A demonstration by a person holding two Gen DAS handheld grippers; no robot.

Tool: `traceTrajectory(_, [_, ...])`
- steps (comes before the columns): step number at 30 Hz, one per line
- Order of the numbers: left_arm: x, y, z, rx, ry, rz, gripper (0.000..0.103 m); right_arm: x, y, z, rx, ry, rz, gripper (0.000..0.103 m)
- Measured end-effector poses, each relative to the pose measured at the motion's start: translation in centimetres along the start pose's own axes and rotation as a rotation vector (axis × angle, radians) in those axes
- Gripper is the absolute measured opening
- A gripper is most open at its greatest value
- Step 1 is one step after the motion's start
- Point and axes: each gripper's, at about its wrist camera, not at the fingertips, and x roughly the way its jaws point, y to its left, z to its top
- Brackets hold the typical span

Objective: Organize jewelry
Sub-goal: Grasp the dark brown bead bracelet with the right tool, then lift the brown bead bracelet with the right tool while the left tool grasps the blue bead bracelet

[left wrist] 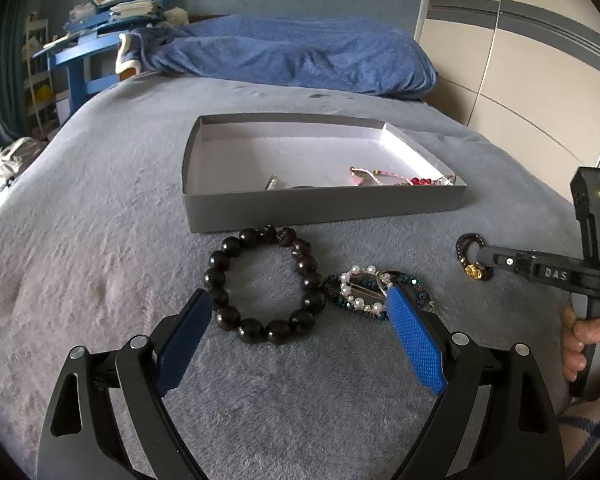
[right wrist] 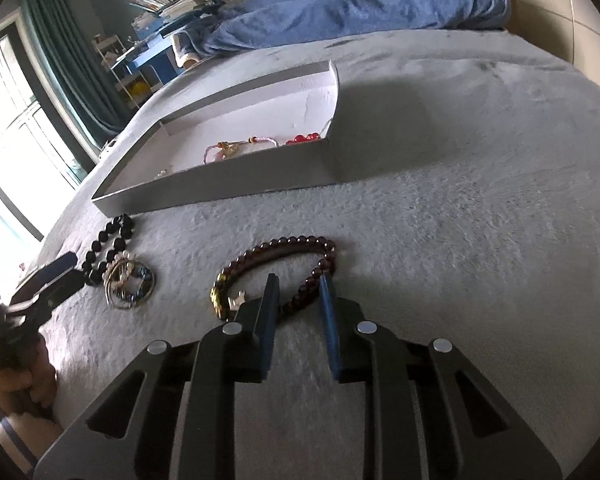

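A grey shallow box (left wrist: 320, 204) lies on the bed and holds a pink cord bracelet (left wrist: 370, 176) and red beads (left wrist: 420, 181). In front of it lie a big black bead bracelet (left wrist: 220, 276), a pearl and blue bead piece (left wrist: 364, 288) and a dark red bead bracelet (left wrist: 466, 248). My left gripper (left wrist: 298, 300) is open, fingers either side of the black bracelet's near half. My right gripper (right wrist: 299, 280) is partly closed, its fingers astride the near edge of the dark red bracelet (right wrist: 292, 250), a gap still showing between them.
A blue blanket (left wrist: 300, 52) is bunched at the head of the bed. A blue desk with books (left wrist: 96, 36) stands at the left. Cream wardrobe doors (left wrist: 520, 60) run along the right. The box also shows in the right wrist view (right wrist: 220, 188).
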Motion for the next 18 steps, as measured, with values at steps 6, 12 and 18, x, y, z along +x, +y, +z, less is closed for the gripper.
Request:
traceTrajectory(6, [-0.2,-0.4,0.0,0.026,-0.008,0.002,0.089,0.3,-0.7,0.4,0.039,-0.003,0.035,0.011])
traceTrajectory(12, [-0.1,-2.1,0.0,0.111,-0.005,-0.018,0.085,-2.1,0.5,0.0,-0.024,-0.103,0.063,0.006])
traceTrajectory(18, [0.5,-3.8,0.2,0.206,0.027,-0.093,0.075,-5.2,0.7,-1.1,-0.097,-0.168,0.046,0.006])
